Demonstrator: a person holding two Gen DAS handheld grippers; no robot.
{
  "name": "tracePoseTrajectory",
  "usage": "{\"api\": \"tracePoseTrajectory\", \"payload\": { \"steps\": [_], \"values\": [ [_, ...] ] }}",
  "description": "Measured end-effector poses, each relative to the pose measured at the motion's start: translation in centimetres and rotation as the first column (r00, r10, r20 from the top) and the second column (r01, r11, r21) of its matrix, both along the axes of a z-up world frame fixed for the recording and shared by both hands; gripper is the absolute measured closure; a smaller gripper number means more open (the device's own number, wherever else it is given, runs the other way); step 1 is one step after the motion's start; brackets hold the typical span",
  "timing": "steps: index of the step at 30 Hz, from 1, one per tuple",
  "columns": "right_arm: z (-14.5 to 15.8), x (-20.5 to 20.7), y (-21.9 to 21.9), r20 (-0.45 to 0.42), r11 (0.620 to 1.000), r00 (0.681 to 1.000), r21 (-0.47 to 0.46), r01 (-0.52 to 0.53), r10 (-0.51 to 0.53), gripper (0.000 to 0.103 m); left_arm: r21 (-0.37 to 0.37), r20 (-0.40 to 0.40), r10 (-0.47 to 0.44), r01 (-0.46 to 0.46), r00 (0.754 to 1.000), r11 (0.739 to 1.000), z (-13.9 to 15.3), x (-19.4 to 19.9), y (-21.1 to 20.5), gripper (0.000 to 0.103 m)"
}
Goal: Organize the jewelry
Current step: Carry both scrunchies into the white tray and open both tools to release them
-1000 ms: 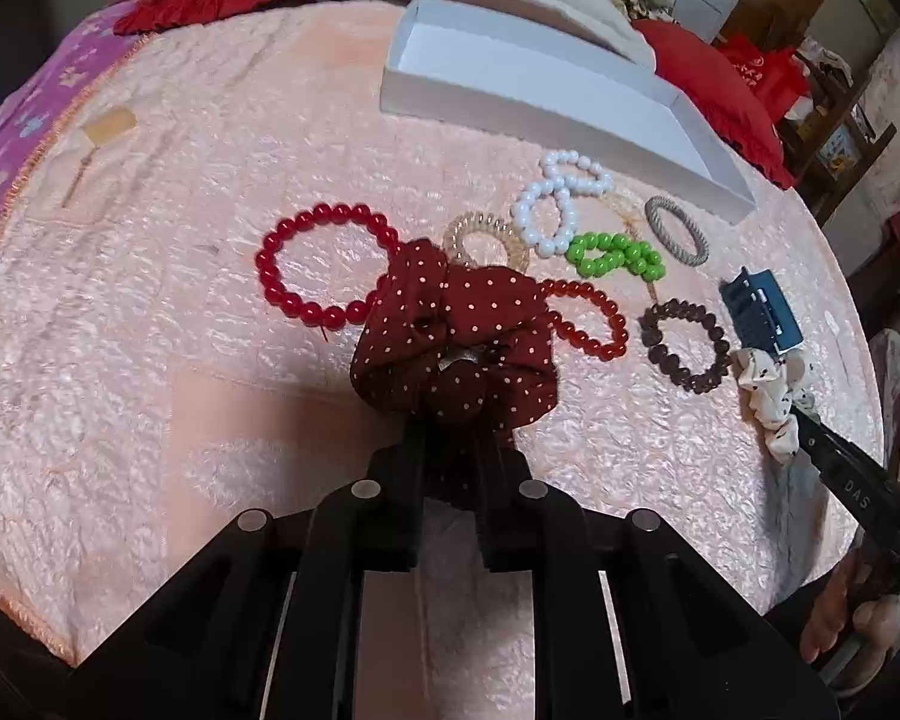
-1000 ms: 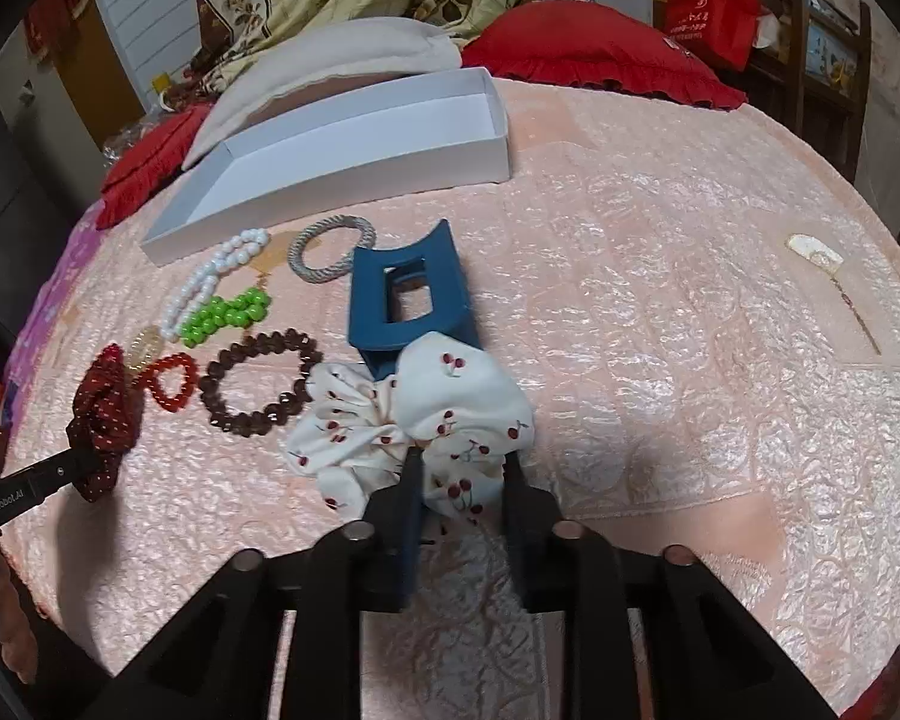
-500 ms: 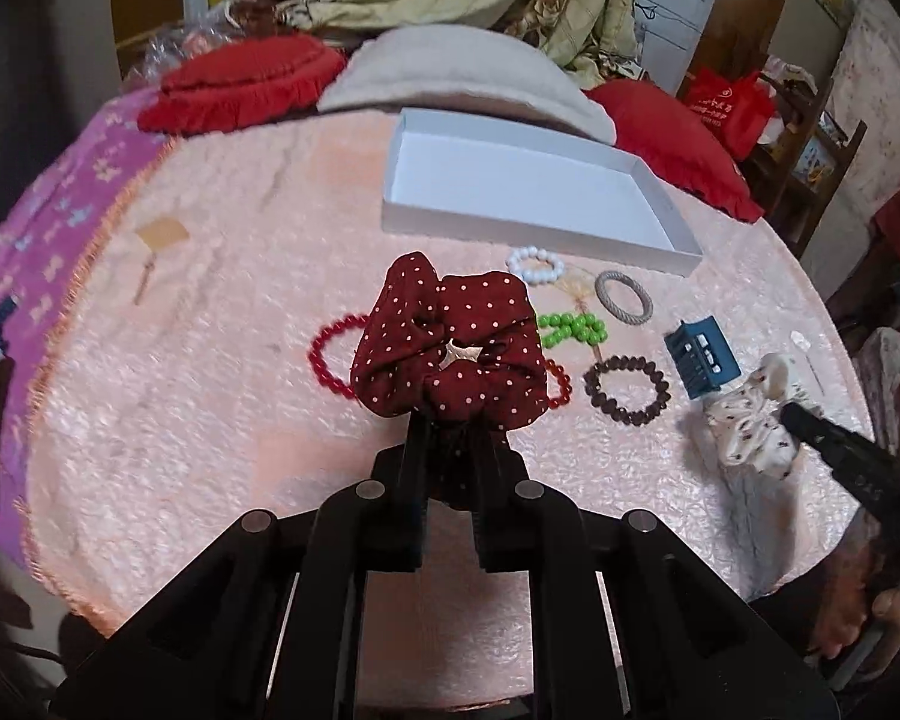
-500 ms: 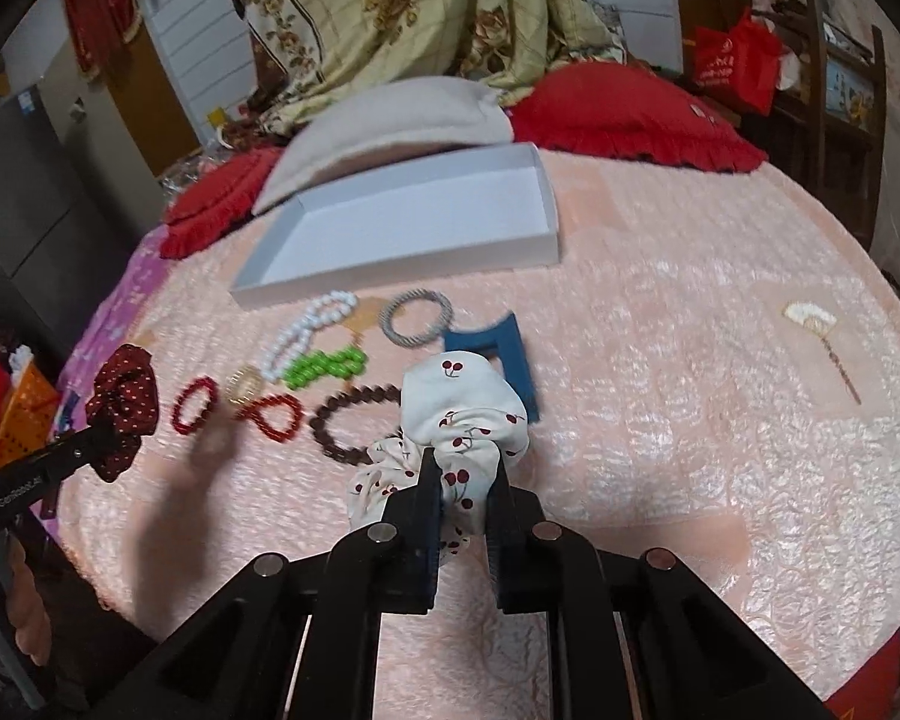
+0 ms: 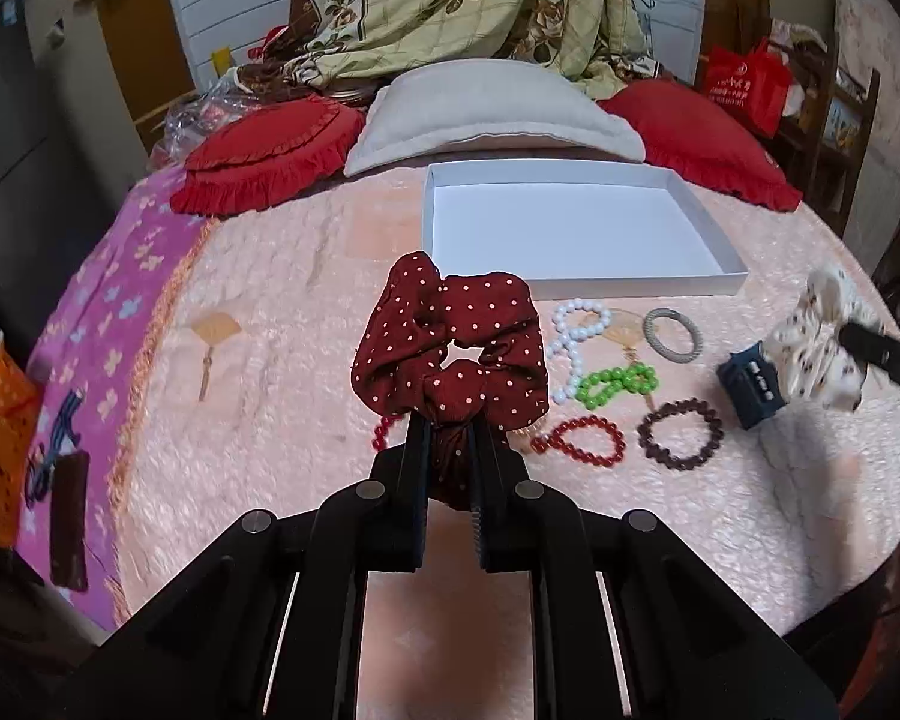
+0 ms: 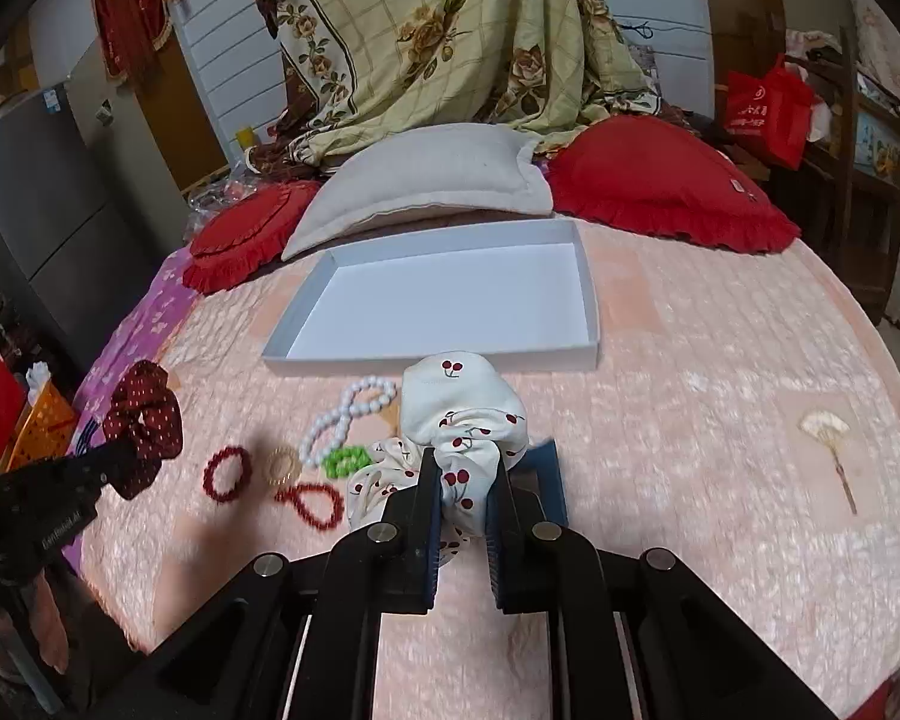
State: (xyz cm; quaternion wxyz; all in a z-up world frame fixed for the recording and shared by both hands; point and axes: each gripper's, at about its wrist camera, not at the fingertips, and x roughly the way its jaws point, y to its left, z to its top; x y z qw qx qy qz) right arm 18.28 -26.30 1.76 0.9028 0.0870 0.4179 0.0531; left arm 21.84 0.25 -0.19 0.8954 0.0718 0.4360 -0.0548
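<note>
**beadbox_fan:** Quick rundown of that moment: the dark red dotted scrunchie [image 5: 450, 348] was pinched in the left tool [image 5: 450, 420], lifted clear of the pink bedspread [image 5: 270, 480]. The white cherry-print scrunchie [image 6: 462, 420] was clamped the same way in the right tool [image 6: 463, 474], also held up off the bed. The white box [image 5: 570, 228] was sitting open further back, nothing seen in it. Left on the bedspread in front of it: a white bead bracelet [image 5: 576, 336], a green bead bracelet [image 5: 618, 384], a grey hair tie [image 5: 673, 333], two red bead bracelets [image 6: 228, 473], a brown bead bracelet [image 5: 681, 433] and a blue hair claw [image 5: 750, 390].

**tidy_drawers:** So both were probably headed for the box. How should that be done cleanly?

**beadbox_fan:** Judging from the layout, each scrunchie should be carried over the near wall of the box, high enough that the dangling fabric isn't snagged on the rim. They'd best be lowered into opposite ends, so space is kept for the bracelets. The squeeze should be released only once the fabric is resting on the box floor. Soft stuff tends to cling to the pads, so a straight upward pull-out would be wise.
</note>
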Motion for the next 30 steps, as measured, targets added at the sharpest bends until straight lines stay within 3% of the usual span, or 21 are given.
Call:
{"api": "tracePoseTrajectory", "payload": {
  "steps": [11,18,24,30],
  "values": [
    [-0.9,8.0,-0.4,-0.026,1.0,1.0,-0.02,0.014,-0.015,0.091,0.025,-0.028,0.003,-0.002,1.0,1.0,-1.3,7.4,-0.4,0.093],
    [-2.4,14.7,-2.4,-0.054,0.998,0.997,-0.01,0.055,-0.055,0.091,0.007,-0.054,0.002,-0.001,0.999,1.0,-2.4,14.6,-0.5,0.093],
    [-4.7,21.1,-4.0,-0.1,0.997,0.992,-0.018,0.076,-0.077,0.091,-0.022,-0.136,0.02,-0.024,0.99,0.999,-4.7,22.4,-0.8,0.093],
    [-7.5,26.7,-5.5,-0.185,0.993,0.977,0.029,0.111,-0.104,0.091,-0.016,-0.168,0.06,-0.064,0.984,0.998,-7.1,27.8,-0.7,0.093]
  ]
}}
